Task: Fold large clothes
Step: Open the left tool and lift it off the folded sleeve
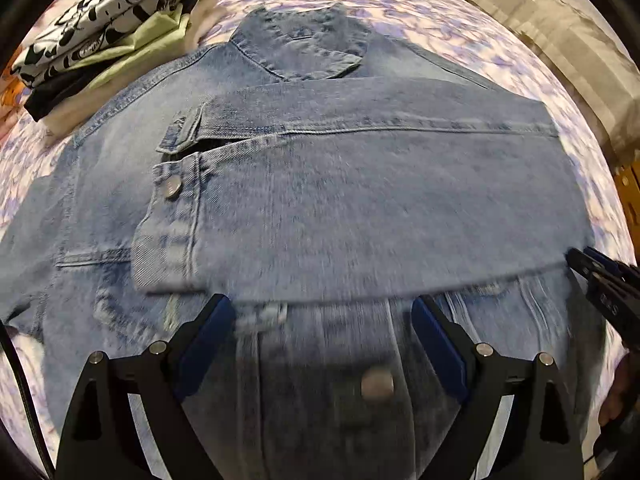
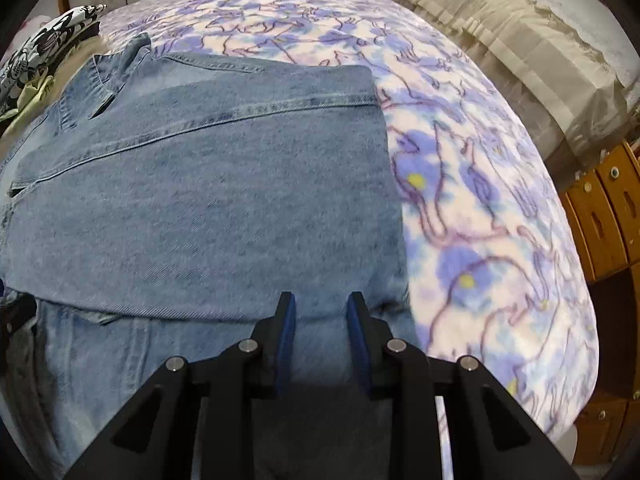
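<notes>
A light blue denim jacket (image 1: pixel 360 184) lies on the bed with its collar at the far end and a sleeve folded across its body, cuff to the left. It also shows in the right wrist view (image 2: pixel 208 200). My left gripper (image 1: pixel 322 312) is open wide over the jacket's near hem, its jaws empty. My right gripper (image 2: pixel 322 308) is partly open over the jacket's near right corner, with denim lying between and under the fingers but not pinched. The right gripper also shows at the right edge of the left wrist view (image 1: pixel 600 276).
The bed has a purple and white patterned blanket (image 2: pixel 480 208). A stack of folded clothes (image 1: pixel 108 32) sits at the far left. A beige pillow (image 2: pixel 532 52) lies at the far right. A wooden bed frame (image 2: pixel 604 216) runs along the right edge.
</notes>
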{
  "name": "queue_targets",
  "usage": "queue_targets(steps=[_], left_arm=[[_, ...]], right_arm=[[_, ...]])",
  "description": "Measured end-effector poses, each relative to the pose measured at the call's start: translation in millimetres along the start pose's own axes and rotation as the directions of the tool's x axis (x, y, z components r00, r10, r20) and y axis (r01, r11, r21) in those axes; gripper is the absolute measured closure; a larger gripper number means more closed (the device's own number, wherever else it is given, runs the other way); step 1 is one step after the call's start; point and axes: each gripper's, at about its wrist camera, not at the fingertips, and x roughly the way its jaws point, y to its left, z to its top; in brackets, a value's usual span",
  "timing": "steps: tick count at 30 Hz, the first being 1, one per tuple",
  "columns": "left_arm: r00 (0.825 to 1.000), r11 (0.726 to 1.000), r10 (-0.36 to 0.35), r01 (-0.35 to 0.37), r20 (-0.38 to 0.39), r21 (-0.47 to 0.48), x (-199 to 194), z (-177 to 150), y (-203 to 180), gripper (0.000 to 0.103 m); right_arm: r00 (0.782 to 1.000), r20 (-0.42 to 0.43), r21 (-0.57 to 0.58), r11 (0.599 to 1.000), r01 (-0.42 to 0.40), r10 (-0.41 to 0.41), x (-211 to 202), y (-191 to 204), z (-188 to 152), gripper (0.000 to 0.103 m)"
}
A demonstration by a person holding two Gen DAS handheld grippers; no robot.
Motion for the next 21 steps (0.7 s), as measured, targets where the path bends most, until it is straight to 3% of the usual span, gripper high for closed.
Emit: queue_targets(steps=[4,11,17,21], left_arm=[[1.000,0.999,0.004,-0.005,0.015,0.048,-27,-21,3,0.012],[1.000,0.999,-0.009,0.010,-0.016,0.030,-64,-69,38,0.012],[1.000,1.000,0.013,-0.013,0.001,-0.004,-101,-101,89,0.012],[1.000,0.997,-0.006,0.007,0.021,-0.078,-129,-116,138,0.012]], right_arm=[[1.000,-0.024,0.006,1.000,-0.019,0.019,-16,11,-12,0.076],[0.999,0.013,-0.060,0.998,-0.035,0.036,-63,48,-37,0.076],[0.997,0.012,-0.139,0.988,-0.075,0.077,-93,95,-55,0.076],[0.992,0.035,-0.197,0.974,-0.111,0.120,-120,139,-62,0.076]])
